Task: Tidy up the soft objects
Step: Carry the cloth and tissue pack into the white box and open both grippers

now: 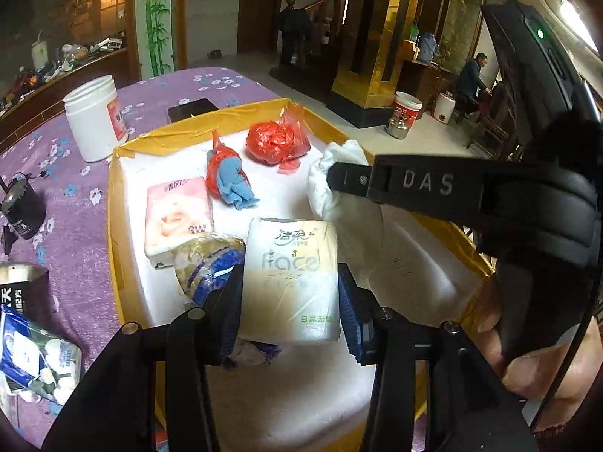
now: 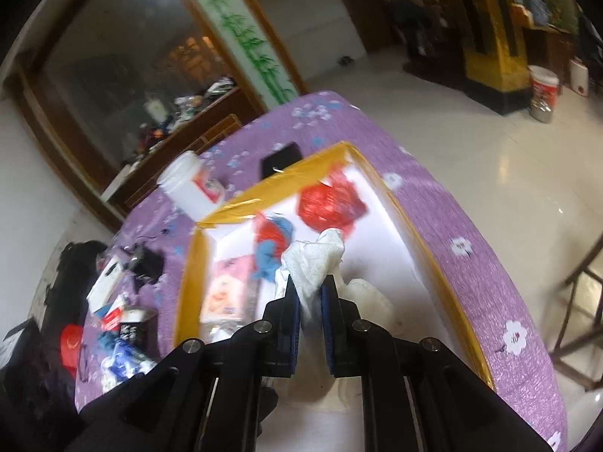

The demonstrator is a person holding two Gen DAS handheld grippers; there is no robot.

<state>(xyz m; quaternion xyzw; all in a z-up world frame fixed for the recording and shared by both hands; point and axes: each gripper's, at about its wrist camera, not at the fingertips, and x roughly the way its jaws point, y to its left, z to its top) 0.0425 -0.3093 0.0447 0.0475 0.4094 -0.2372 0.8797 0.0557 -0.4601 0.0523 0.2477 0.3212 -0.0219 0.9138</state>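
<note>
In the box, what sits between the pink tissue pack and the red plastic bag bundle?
A blue cloth partly wrapped in red plastic lies between the pink tissue pack and the red plastic bag bundle. The left wrist view shows it clearly; the right wrist view is blurred.

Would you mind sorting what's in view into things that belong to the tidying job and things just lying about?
Job: Face tissue pack in left gripper; white cloth in right gripper; pink tissue pack; red bag; yellow-edged box.
Lying about: white jar; phone.
</note>
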